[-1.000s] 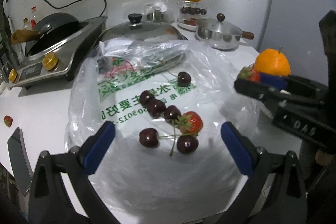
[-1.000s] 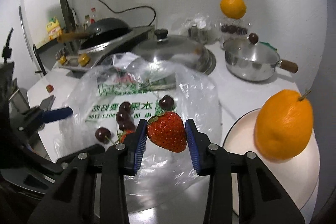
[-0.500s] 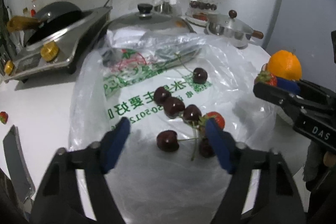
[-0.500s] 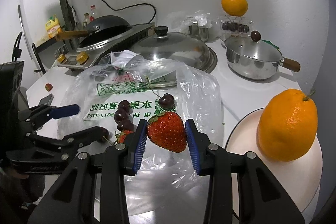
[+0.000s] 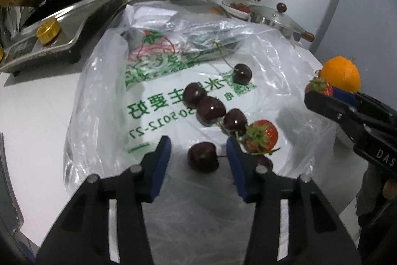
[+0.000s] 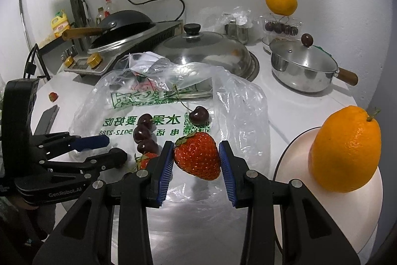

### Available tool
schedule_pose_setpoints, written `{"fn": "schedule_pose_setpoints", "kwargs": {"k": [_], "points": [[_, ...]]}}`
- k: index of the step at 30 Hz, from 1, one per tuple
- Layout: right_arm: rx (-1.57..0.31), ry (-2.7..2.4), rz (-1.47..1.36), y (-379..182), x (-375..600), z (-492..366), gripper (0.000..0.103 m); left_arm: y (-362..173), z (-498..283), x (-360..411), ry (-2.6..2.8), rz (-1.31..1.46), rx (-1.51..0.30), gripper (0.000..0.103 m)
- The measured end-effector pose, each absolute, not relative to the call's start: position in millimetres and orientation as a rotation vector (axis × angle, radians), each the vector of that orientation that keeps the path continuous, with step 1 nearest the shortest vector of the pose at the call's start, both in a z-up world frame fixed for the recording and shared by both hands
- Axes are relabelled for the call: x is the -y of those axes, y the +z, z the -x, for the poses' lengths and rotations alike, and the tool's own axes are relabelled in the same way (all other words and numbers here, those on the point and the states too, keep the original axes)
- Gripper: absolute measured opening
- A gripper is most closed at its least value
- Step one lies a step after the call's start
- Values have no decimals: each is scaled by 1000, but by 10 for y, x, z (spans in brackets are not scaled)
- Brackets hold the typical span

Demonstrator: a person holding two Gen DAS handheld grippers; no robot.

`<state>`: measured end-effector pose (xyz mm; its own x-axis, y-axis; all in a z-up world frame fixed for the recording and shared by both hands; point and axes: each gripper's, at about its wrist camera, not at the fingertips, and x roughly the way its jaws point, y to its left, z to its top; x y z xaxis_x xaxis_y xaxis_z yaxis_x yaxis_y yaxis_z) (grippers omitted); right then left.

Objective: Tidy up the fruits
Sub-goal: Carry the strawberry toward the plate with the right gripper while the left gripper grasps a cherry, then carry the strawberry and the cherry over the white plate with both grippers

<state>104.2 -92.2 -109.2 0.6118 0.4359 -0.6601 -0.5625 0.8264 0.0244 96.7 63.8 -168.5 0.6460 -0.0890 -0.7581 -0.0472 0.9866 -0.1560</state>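
My right gripper (image 6: 196,163) is shut on a red strawberry (image 6: 197,158), held above the clear plastic bag (image 6: 238,116). An orange (image 6: 346,150) stands on the white plate (image 6: 297,165) to its right. My left gripper (image 5: 198,153) is open, its blue pads on either side of a dark cherry (image 5: 202,160) lying on the bag (image 5: 104,91). Several more cherries (image 5: 211,109) and a second strawberry (image 5: 261,134) lie just beyond. The right gripper also shows in the left wrist view (image 5: 322,93), holding its strawberry in front of the orange (image 5: 341,75).
A steel pot with lid (image 6: 302,66), a domed pan lid (image 6: 206,49) and a stove with a wok (image 6: 119,31) stand behind the bag. A box of cherries topped by an orange (image 6: 281,0) sits at the back. A stray strawberry (image 6: 52,96) lies far left.
My left gripper has narrowed from wide open and moved forward and down around the nearest cherry. The right gripper still holds its strawberry in about the same place.
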Motion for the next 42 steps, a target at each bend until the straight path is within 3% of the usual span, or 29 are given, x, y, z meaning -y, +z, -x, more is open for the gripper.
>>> {"fn": "schedule_pose_setpoints", "kwargs": {"k": [3,13,17,42], "points": [[-707,578,200,-1096,914,-1033,39,-1691,-957,-672,-18,191,-864,35],[-709,575,207,-1101,904,-1027,39,-1719,-946,-675,-44,221,-875,34],[-708,575,207,-1095,909,-1023,39,-1718,-932,-682,-62,236,-871,26],[-655,566,204,-877,968,-897,39,-1316,-764,-576,-84,206,-780,26]]}}
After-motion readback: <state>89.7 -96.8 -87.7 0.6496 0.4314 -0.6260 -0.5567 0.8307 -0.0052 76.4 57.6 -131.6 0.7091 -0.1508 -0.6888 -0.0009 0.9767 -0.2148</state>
